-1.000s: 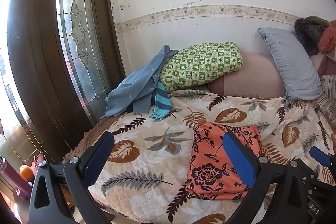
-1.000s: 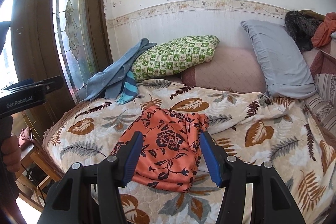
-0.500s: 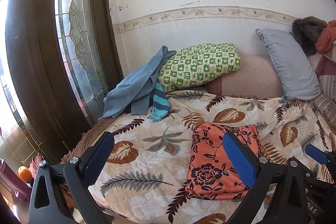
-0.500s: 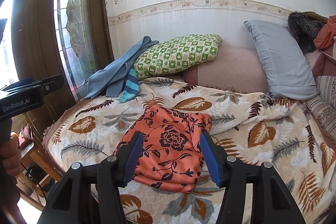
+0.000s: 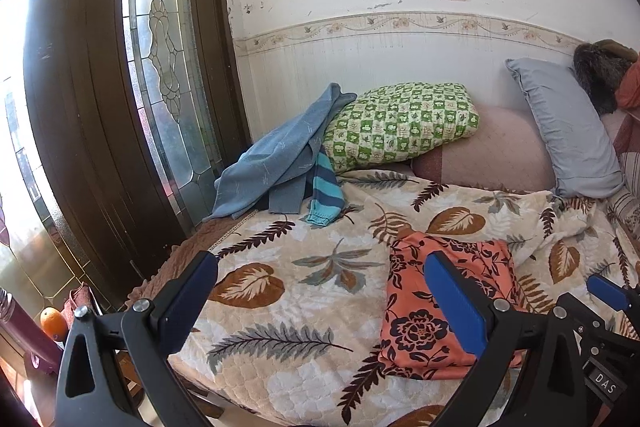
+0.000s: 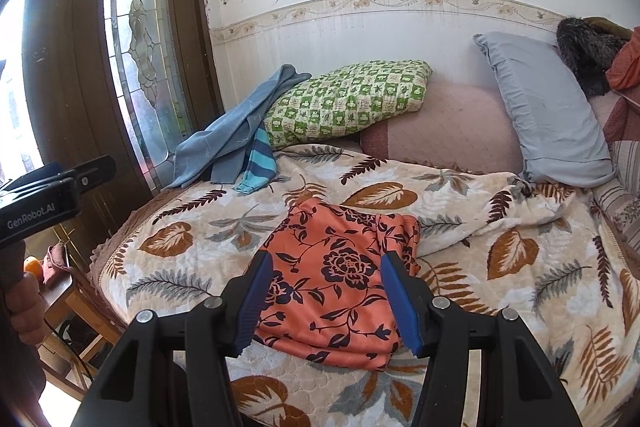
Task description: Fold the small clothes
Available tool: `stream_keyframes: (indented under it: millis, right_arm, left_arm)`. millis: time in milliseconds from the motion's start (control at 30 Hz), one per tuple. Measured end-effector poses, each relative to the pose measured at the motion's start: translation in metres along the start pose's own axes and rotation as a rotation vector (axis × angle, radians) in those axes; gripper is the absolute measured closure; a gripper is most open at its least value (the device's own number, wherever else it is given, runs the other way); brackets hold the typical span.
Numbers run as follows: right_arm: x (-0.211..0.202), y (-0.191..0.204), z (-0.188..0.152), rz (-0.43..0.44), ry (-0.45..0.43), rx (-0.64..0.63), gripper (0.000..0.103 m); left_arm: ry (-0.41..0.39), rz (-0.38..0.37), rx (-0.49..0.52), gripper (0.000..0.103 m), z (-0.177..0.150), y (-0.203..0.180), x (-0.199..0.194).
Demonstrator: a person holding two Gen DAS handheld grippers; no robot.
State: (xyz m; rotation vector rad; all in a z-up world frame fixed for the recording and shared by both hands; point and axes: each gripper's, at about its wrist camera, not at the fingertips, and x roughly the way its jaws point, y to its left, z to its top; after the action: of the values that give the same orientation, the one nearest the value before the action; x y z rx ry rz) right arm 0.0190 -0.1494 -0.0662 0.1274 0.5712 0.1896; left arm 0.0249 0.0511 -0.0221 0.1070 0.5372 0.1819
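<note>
— How many garments on the bed?
— One folded orange floral garment [image 6: 340, 283] on the leaf-print blanket [image 6: 500, 259], near its front edge; two blue pieces [image 5: 280, 163] heaped by the green pillow [image 5: 400, 125].
— And the tongs?
— Left gripper [image 5: 320, 291] and right gripper [image 6: 326, 301] both released, empty, above the bed.
— Any difference between views?
— Only the right wrist view shows a hand [image 6: 26, 303].
</note>
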Motion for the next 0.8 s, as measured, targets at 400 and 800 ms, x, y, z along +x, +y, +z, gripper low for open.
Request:
stream_keyframes:
  millis: [400,800]
  right_arm:
    - [0.005,0.022,0.006,0.037,-0.003,-0.023,0.043]
    - [0.007,0.019,0.005,0.027,0.001,-0.017,0.043]
  left_arm:
    - [-0.013,-0.006,-0.017,0.0,-0.001,0.013,-0.005]
    - [-0.015,-0.02,-0.018,0.0,-0.001,0.011,-0.005]
